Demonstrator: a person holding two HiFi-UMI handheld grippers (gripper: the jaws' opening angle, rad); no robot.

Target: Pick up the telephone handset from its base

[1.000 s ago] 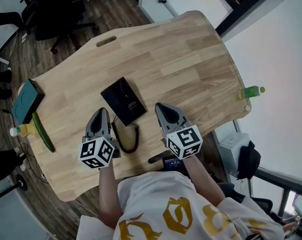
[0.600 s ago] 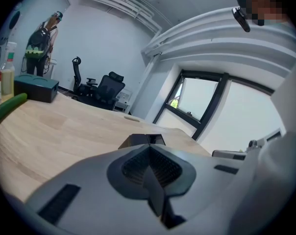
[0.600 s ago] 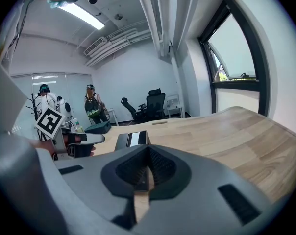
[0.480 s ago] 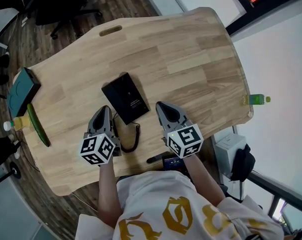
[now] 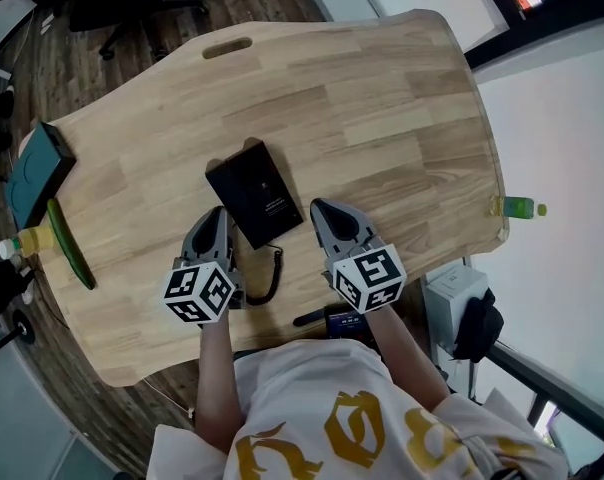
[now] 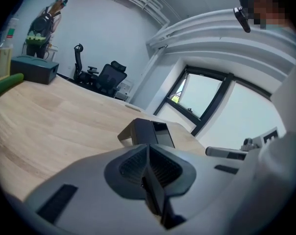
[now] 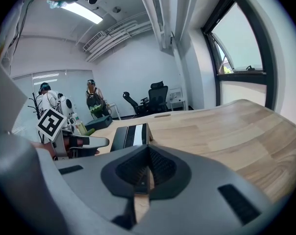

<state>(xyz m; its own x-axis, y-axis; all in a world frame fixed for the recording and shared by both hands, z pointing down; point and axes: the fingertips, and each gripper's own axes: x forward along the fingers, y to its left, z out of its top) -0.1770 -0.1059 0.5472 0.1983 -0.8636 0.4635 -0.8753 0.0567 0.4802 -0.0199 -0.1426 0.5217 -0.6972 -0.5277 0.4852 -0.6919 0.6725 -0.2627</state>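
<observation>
Jaws of the left gripper [image 6: 148,149] are pressed together with nothing between them. The right gripper [image 7: 148,150] matches: pads meet, empty, only a thin sliver of wood showing low in the seam. Both grippers hang over the near part of the wooden table [image 5: 382,118], side by side. The telephone [image 5: 254,193] lies between them and just ahead of their tips, and neither gripper touches it. It is a flat black rectangle, set at an angle to the table edge. From the left gripper view it looks like a low dark wedge with a recess on top; from the right gripper view a pale stripe runs along it. The handset cannot be told apart from the base from above. A black coiled cord [image 5: 272,280] leaves the telephone's near end and loops on the table between the grippers. At the far left edge of the table sits a closed teal box [image 5: 37,173], contents not visible. Near it is a bottle [image 5: 24,241] with yellowish liquid and a white cap, touching a long green cucumber-like thing [image 5: 68,244]. A green bottle [image 5: 515,207] shows just past the table's right edge; what it stands on is unclear.
</observation>
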